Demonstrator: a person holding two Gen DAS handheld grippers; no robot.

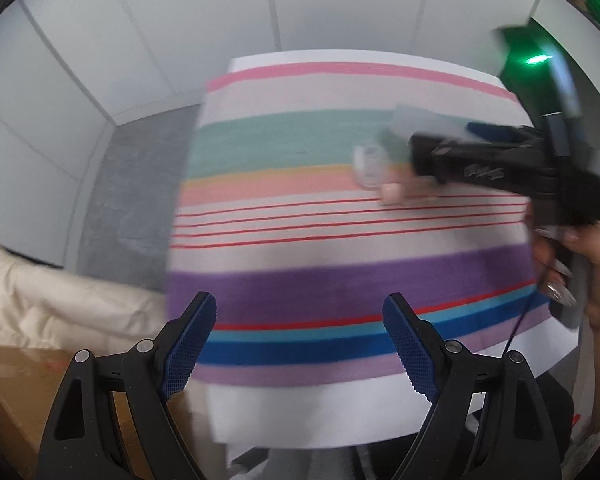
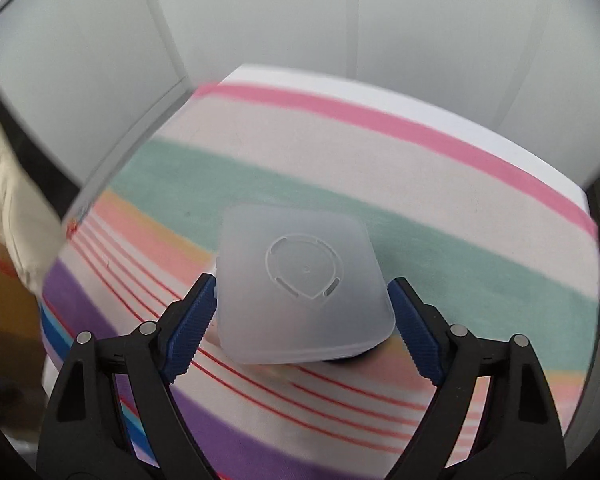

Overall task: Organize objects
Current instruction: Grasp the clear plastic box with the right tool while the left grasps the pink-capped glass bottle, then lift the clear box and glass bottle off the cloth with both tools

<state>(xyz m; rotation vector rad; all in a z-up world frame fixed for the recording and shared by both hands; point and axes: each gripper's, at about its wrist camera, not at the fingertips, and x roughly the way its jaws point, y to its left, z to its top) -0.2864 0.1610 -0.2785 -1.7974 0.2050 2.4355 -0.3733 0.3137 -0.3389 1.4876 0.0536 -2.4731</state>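
A frosted, translucent plastic box with rounded corners sits tilted between the blue pads of my right gripper. Both pads touch its sides, and a dark shadow lies beneath it on the striped cloth. In the left wrist view the box is blurred at the tip of that gripper's black body. A small clear item and a pale pink one lie just below it. My left gripper is open over the cloth's near stripes with nothing between its fingers.
The striped cloth covers a white table set against white wall panels. A cream fabric bundle and a cardboard box lie left of the table, above grey floor. A person's hand grips the right tool's handle.
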